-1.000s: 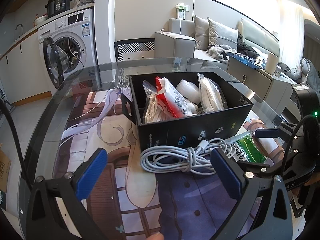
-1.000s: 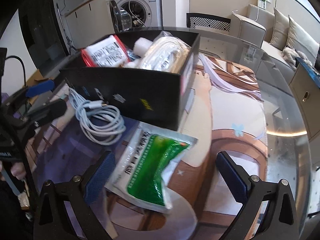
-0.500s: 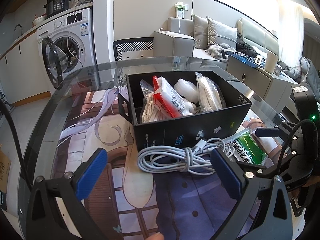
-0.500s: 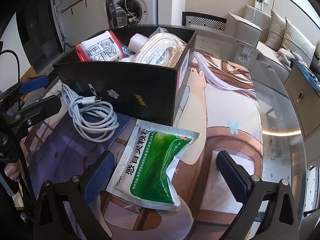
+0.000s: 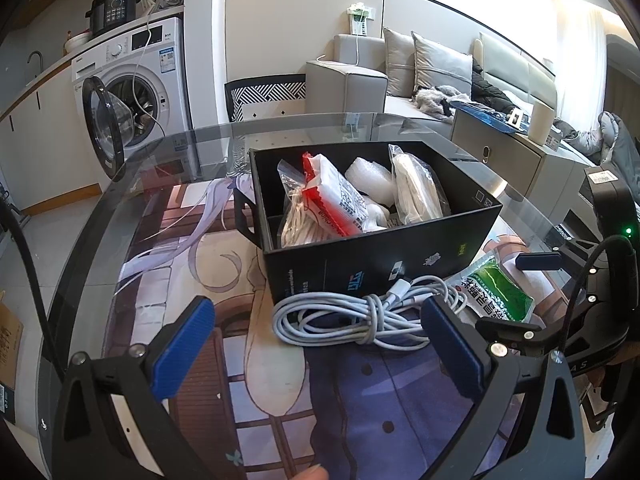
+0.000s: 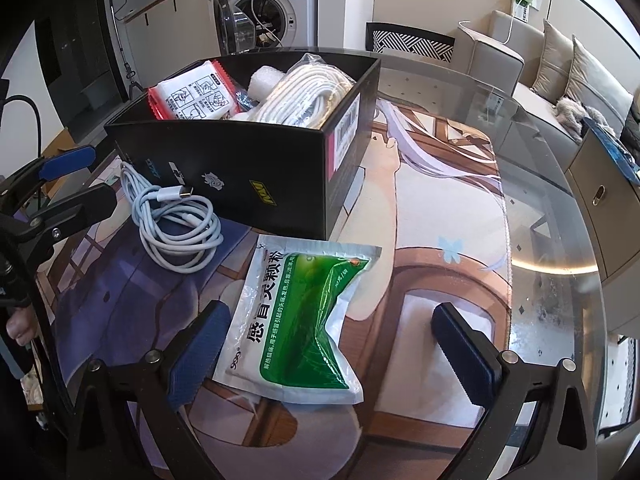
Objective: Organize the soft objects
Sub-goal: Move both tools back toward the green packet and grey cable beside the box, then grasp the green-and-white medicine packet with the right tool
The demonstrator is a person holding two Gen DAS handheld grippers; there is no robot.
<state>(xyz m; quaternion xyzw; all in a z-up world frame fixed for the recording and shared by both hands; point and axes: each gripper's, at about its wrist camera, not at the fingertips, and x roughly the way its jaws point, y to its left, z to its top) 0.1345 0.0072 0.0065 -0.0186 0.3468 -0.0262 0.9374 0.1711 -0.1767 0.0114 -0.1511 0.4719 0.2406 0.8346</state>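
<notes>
A black box (image 5: 400,256) (image 6: 248,160) stands on the mat, holding a red and white packet (image 5: 336,200) (image 6: 192,94), bubble wrap (image 5: 368,178) and a bagged white cable (image 5: 416,192) (image 6: 308,92). A coiled white cable (image 5: 352,316) (image 6: 176,228) lies in front of the box. A green and white pouch (image 6: 304,320) (image 5: 496,292) lies flat beside it. My left gripper (image 5: 320,350) is open, just short of the coiled cable. My right gripper (image 6: 332,354) is open, its fingers either side of the pouch's near end.
A printed mat (image 6: 432,216) covers the round glass table (image 6: 560,208). The table's edge curves close on the right. Beyond it stand a washing machine (image 5: 132,88) with its door open, a chair (image 5: 268,94) and a sofa (image 5: 432,68).
Both grippers have drawn back a little and risen, so the box, cable and pouch sit slightly farther off. Both stay open; nothing was picked up.
</notes>
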